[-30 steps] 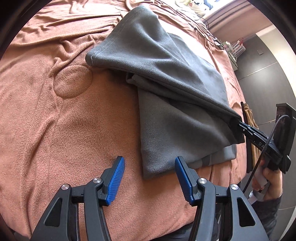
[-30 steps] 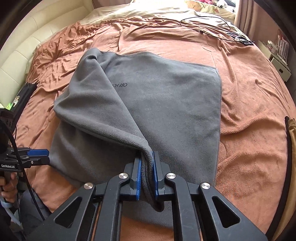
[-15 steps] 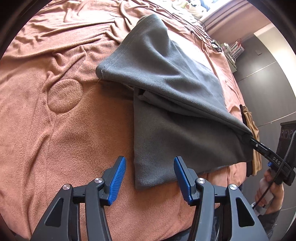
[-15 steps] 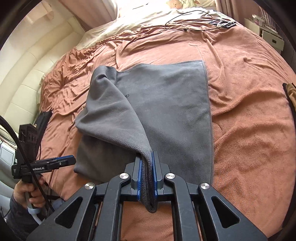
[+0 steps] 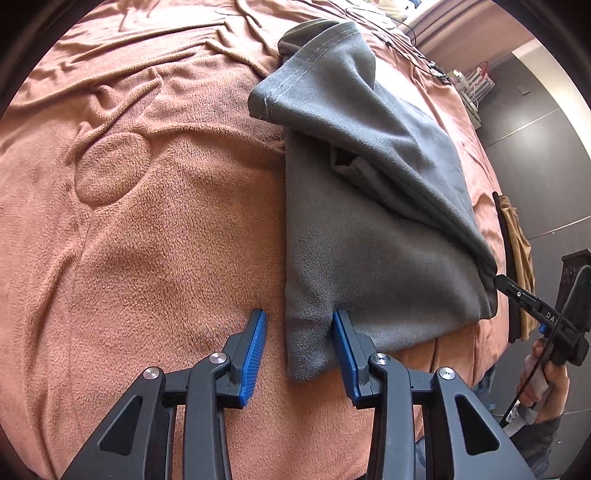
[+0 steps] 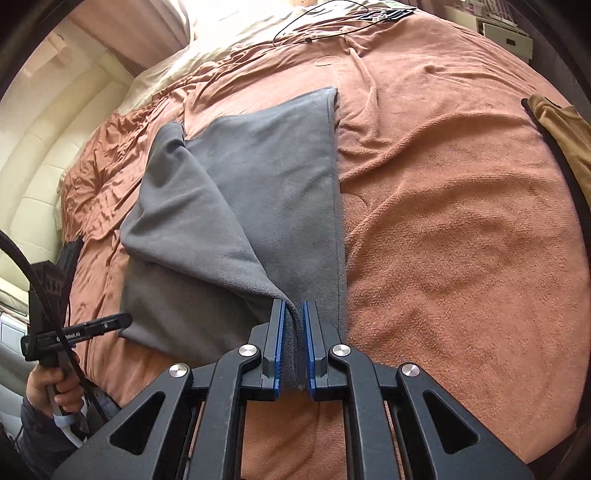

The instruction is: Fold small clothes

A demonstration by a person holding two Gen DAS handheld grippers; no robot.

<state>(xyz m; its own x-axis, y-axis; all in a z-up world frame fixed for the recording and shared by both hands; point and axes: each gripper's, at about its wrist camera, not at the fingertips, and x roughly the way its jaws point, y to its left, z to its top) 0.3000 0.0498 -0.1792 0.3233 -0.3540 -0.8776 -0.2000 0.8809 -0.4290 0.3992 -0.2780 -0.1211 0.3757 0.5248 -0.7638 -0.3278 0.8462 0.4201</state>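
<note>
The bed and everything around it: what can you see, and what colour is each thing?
Blanket: one, rust-orange, covering the bed.
Garment: one, grey, partly folded on the blanket.
Pillow: one, cream, at the bed's head.
Cables: black, near the head.
Cloth: one, tan, at the bed's edge.
Left gripper: black, blue pads, closing around the garment's near corner.
Right gripper: same colours, clamped on a lifted garment corner.
Hands: two, holding the grippers.

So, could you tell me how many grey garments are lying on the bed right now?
1: a single grey garment lies partly folded on the rust-coloured blanket, one corner pinched in the right gripper and another between the closing left gripper jaws. Others may be hidden.
</note>
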